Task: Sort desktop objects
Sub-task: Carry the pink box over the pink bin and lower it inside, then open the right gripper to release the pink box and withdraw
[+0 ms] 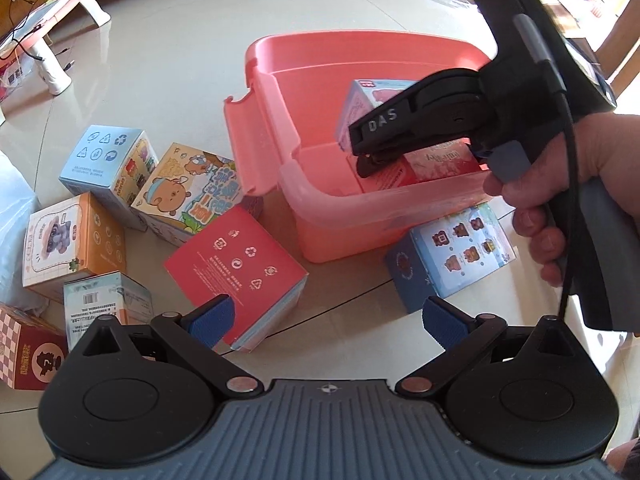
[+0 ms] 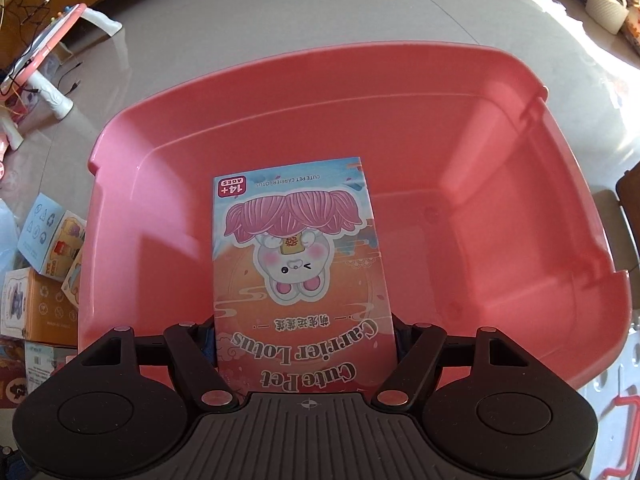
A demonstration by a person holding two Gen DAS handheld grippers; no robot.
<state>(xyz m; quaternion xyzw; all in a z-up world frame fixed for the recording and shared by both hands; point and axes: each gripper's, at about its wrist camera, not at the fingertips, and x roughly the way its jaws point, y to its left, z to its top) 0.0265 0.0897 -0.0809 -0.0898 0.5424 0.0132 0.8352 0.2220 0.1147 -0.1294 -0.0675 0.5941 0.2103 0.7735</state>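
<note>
A pink plastic bin [image 1: 320,236] stands on the beige floor; it also fills the right wrist view [image 2: 500,200]. My right gripper [image 2: 306,340] is shut on a "Cute Pet Carrier Lotus" box [image 2: 300,256] and holds it inside the bin; the gripper also shows in the left wrist view [image 1: 370,160], with the box [image 1: 360,108] between its jaws. My left gripper [image 1: 326,320] is open and empty, low over the floor, with its left finger beside a red box [image 1: 236,260].
Several toy boxes lie left of the bin: a light blue one [image 1: 106,168], a bear-print one [image 1: 188,192], an orange one [image 1: 72,244]. A blue bear box [image 1: 452,256] lies in front of the bin. A small pink-and-white table [image 1: 48,40] stands far left.
</note>
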